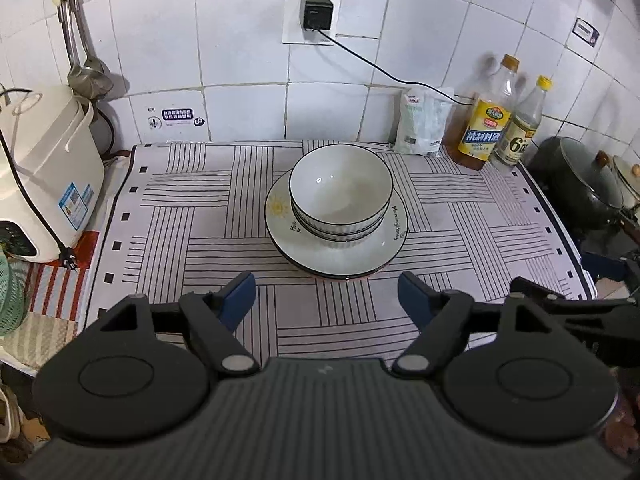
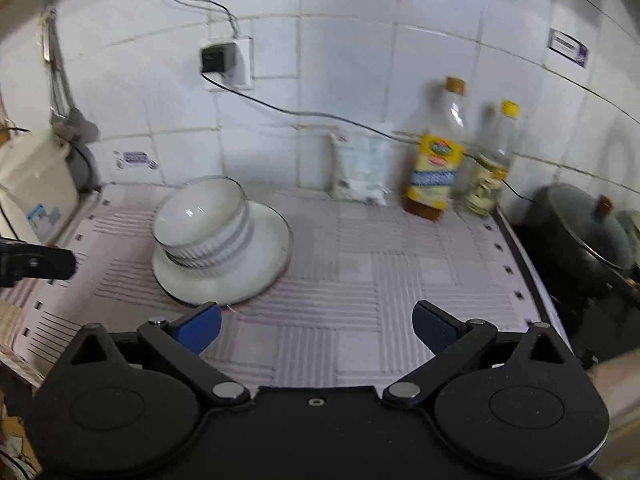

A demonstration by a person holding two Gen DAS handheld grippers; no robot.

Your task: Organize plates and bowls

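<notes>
White bowls with black rims and ribbed sides [image 1: 341,194] sit nested on a stack of white plates [image 1: 356,254] in the middle of the striped mat. The same stack shows blurred in the right wrist view, bowls [image 2: 202,224] on plates [image 2: 260,264]. My left gripper [image 1: 326,298] is open and empty, just in front of the plates. My right gripper [image 2: 316,328] is open and empty, to the right of the stack. The right gripper's side shows at the edge of the left wrist view [image 1: 608,280], and the left gripper's tip at the edge of the right wrist view [image 2: 38,266].
A rice cooker [image 1: 44,168] stands at the left. A white bag [image 1: 422,120] and two bottles [image 1: 486,120] [image 1: 520,128] stand at the back right wall. A dark lidded pot [image 1: 580,184] sits on the stove to the right. A cable runs from the wall socket [image 1: 316,12].
</notes>
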